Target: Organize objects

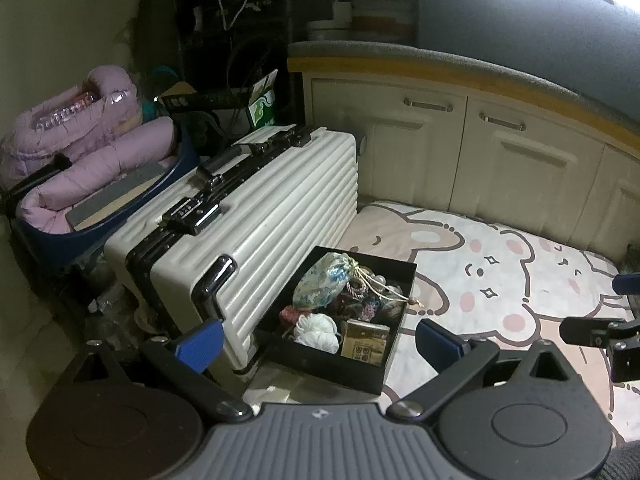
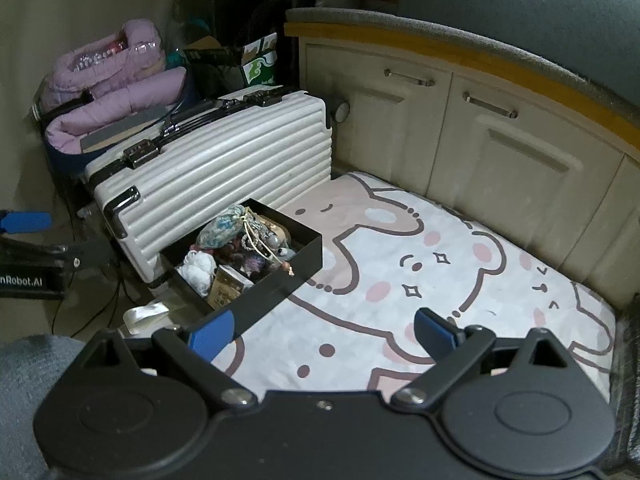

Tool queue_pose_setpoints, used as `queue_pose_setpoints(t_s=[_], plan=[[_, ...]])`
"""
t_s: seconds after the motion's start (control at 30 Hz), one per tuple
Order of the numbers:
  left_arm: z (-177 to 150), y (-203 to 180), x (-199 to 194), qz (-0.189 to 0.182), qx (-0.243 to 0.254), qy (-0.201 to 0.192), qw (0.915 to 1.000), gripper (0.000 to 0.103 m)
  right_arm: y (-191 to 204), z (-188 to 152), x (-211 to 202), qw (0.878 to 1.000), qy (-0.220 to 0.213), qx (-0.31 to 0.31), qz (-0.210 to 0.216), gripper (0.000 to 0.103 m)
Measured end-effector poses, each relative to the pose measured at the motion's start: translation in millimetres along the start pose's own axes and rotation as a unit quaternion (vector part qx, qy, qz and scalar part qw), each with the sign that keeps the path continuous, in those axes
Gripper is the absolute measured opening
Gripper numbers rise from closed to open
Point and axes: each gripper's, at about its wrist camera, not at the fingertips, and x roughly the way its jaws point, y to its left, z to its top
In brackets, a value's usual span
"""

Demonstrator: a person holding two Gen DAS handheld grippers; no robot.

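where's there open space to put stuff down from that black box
The cartoon mat lies bare from the black box across to the cabinet doors. The box interior is crowded. The white suitcase blocks its far side. Both the left gripper and right gripper are open and empty.

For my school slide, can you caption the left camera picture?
Open left hand-held gripper hovers before a black box of trinkets beside a white suitcase.

Ribbed glossy plastic suitcase point(image 1: 256, 216), matt box point(image 1: 320, 364)

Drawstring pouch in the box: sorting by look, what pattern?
Blue-green floral pouch, clearest in left wrist view.
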Motion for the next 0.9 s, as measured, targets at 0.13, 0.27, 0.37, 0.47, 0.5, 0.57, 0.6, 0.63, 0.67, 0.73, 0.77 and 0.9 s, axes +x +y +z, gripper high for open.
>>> queue_pose_setpoints(t_s=[0.13,0.27,0.37,0.47,0.5,0.57,0.6,0.63,0.67,0.73,0.77,0.9], plan=[[-3.3,-3.1,1.7,-0.002,0.006,0.008,0.9999,0.101,-1.1,-1.8,2.7,1.0,-0.005,0.008,0.0,0.098],[-5.9,-6.1,2.3,0.001,0.011,0.015,0.9998,0.101,-2.2,-2.9,5.2,1.0,-0.009,0.013,0.0,0.098],[-7.4,-6.3,3.7,0.003,0.011,0.023,0.9997,0.101,-0.7,-3.2,6.3,1.0,-0.01,0.01,0.001,0.098],[-8.6,-6.2,5.2,0.006,0.008,0.03,0.9995,0.101,-0.2,-3.0,7.2,1.0,-0.01,0.007,0.002,0.098],[-8.8,-6.0,5.8,0.007,0.008,0.032,0.9994,0.101,-0.1,-3.0,7.2,1.0,-0.01,0.007,0.001,0.098],[-9.2,-5.9,6.6,0.008,0.007,0.034,0.9994,0.101,-0.5,-2.8,7.1,1.0,-0.01,0.006,0.001,0.098],[-9.3,-6.2,6.8,0.008,0.007,0.035,0.9993,0.101,-0.5,-2.7,6.9,1.0,-0.01,0.005,0.001,0.098],[-9.4,-6.5,7.0,0.009,0.007,0.035,0.9993,0.101,-0.8,-2.6,6.8,1.0,-0.01,0.005,0.001,0.098],[-9.4,-6.8,7.1,0.009,0.008,0.036,0.9993,0.101,-0.6,-2.6,6.9,1.0,-0.01,0.005,0.001,0.098],[-9.9,-7.4,7.1,0.01,0.009,0.036,0.9993,0.101,0.0,-2.8,6.6,1.0,-0.01,0.004,0.0,0.098],[-10.1,-7.7,7.0,0.01,0.009,0.036,0.9992,0.101,0.0,-2.7,6.5,1.0,-0.01,0.004,0.0,0.098],[-10.3,-7.4,7.3,0.01,0.008,0.038,0.9992,0.101,0.8,-2.7,6.9,1.0,-0.01,0.005,0.0,0.098]])
